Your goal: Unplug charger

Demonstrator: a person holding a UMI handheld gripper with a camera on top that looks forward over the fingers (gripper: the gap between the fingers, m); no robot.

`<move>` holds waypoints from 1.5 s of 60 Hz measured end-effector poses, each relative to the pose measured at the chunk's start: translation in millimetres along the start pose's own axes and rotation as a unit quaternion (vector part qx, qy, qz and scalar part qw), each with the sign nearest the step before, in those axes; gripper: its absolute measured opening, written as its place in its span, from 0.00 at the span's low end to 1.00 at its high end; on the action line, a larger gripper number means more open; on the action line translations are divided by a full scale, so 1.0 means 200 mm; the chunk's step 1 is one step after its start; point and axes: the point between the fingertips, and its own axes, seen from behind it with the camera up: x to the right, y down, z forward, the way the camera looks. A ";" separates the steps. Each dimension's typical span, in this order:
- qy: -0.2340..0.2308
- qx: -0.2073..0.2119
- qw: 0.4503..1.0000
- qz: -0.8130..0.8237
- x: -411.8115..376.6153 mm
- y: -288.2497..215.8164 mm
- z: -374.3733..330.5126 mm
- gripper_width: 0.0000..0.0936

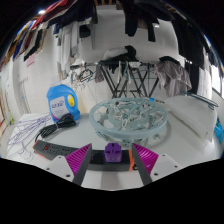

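Note:
A small purple charger cube [113, 153] is plugged into a black power strip [60, 150] that lies across the white table just ahead of me. An orange switch [133, 167] sits on the strip by the right finger. My gripper [112, 148] is open, with the charger standing between its fingers. The left magenta pad [81, 157] and the right magenta pad [143, 157] each leave a gap to the cube. Nothing is held.
A round, pale teal ring-shaped frame [128, 118] stands just beyond the strip. A blue and white container [62, 100] sits to the far left of it, with loose cables [35, 126] beside it. Black rods [125, 78] rise behind the ring.

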 end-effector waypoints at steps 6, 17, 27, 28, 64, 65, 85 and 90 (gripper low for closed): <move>0.008 0.006 1.000 -0.002 0.02 0.01 0.05 0.75; 0.015 0.003 1.000 -0.020 0.02 -0.01 0.06 0.19; 0.008 0.091 0.996 0.024 0.10 -0.42 -0.19 0.17; 0.007 0.097 0.995 0.037 0.11 -0.47 -0.22 0.17; 0.123 -0.051 0.989 -0.061 1.05 0.13 -0.04 0.50; 0.126 -0.051 0.989 -0.062 1.05 0.13 -0.05 0.60; 0.101 -0.029 0.993 -0.049 0.74 -0.16 -1.06 0.91; 0.099 -0.038 0.993 -0.044 0.66 -0.18 -1.40 0.91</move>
